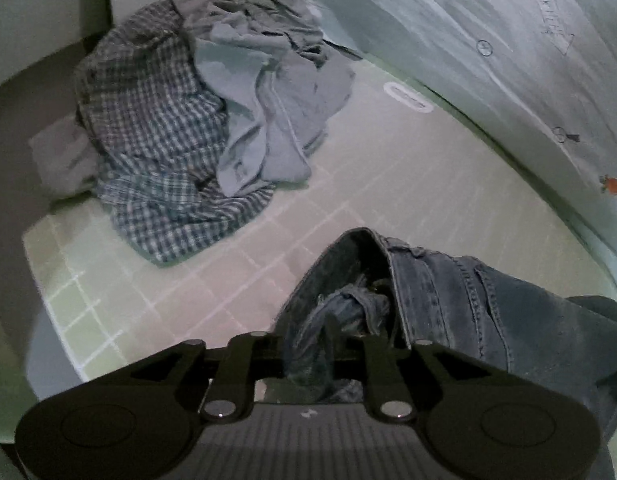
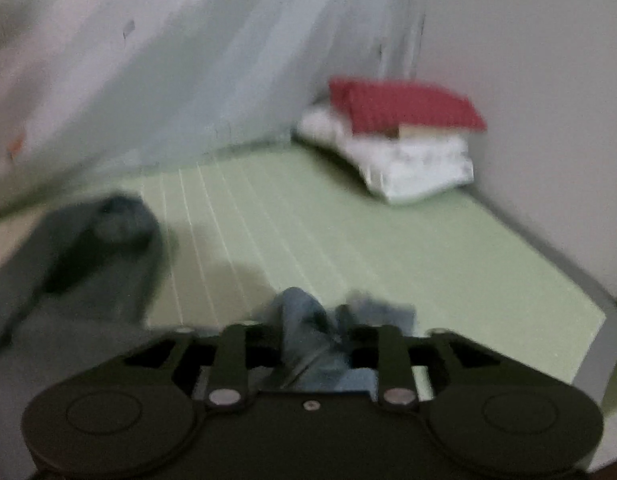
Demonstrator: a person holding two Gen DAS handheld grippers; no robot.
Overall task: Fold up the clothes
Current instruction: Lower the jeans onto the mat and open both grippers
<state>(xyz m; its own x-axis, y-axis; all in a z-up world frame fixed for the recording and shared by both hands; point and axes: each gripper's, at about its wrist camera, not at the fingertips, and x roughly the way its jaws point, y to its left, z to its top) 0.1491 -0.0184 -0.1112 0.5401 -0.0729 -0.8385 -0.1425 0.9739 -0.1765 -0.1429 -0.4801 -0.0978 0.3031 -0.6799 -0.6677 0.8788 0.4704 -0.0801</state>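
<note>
Right now your jeans (image 1: 448, 292) lie on the green checked bed (image 1: 388, 184), and both pairs of tongs have denim between them. From the left wrist view, the left tongs (image 1: 328, 344) sit over a bunched, frayed end of the jeans at the near edge, and the rest of the garment runs off to the right and slightly away, so its long axis lies roughly left to right in front of you. The jaws there stand only a little apart with cloth bunched in the gap; you cannot tell from this view whether they pinch it or merely straddle it. The right tongs (image 2: 324, 340) have a lighter fold of the jeans (image 2: 308, 336) between jaws that look more widely spread; that view is smeared by motion, so the cloth probably lies loose there rather than held. A dark part of the jeans shows off to the left of the right tongs, towards your other hand. The unfolded pile, a checked shirt (image 1: 156, 148) and a pale blue garment (image 1: 264, 120), sits far left, nearer your left hand; a folded stack with a red top (image 2: 404, 108) lies far right, nearer your right.
</note>
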